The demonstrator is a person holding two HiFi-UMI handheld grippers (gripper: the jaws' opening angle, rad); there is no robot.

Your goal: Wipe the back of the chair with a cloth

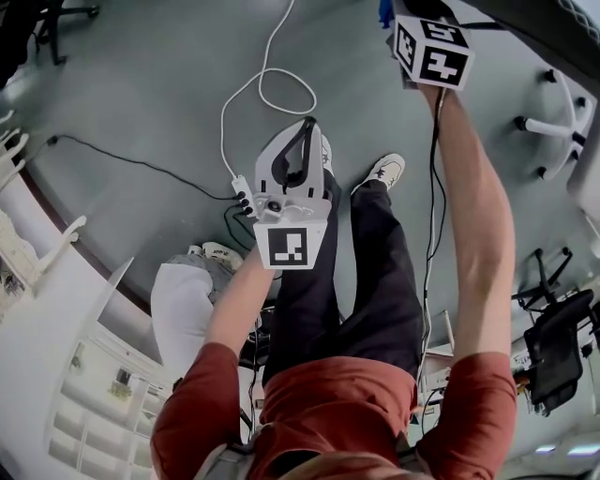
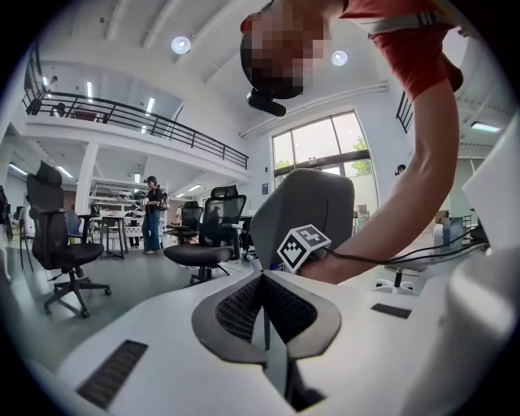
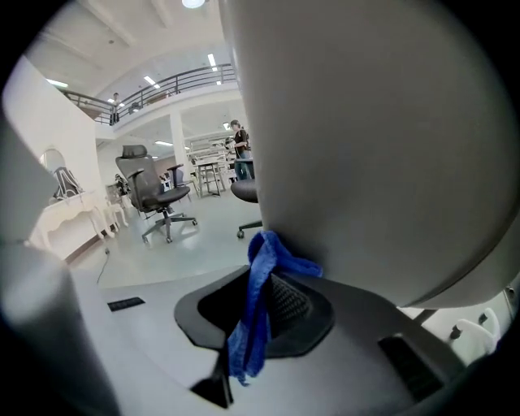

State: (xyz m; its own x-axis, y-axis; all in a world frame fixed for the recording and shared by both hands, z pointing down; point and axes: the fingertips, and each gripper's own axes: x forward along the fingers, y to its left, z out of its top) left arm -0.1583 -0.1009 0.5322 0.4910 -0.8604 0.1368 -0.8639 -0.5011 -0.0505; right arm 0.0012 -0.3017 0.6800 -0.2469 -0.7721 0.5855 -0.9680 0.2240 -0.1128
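Observation:
The chair's grey back (image 3: pixel 366 138) fills the right gripper view; it also rises beyond the left jaws (image 2: pixel 313 203). A blue cloth (image 3: pixel 253 313) hangs out of my right gripper (image 3: pixel 262 280), which is shut on it, and the cloth's upper end touches the chair back. In the head view only that gripper's marker cube (image 1: pixel 431 52) and a scrap of the blue cloth (image 1: pixel 384 13) show at the top. My left gripper (image 1: pixel 306 131) is held out over the floor in front of the person's legs, away from the chair. Its jaws (image 2: pixel 262 284) are shut with nothing between them.
A white cable (image 1: pixel 272 84) loops over the floor to a power strip (image 1: pixel 242 194). A white chair base (image 1: pixel 553 127) with castors lies at right, a black office chair (image 1: pixel 553 352) lower right. White shelving (image 1: pixel 94 403) stands at left. Other office chairs (image 2: pixel 57 244) and a standing person (image 2: pixel 152 213) are further off.

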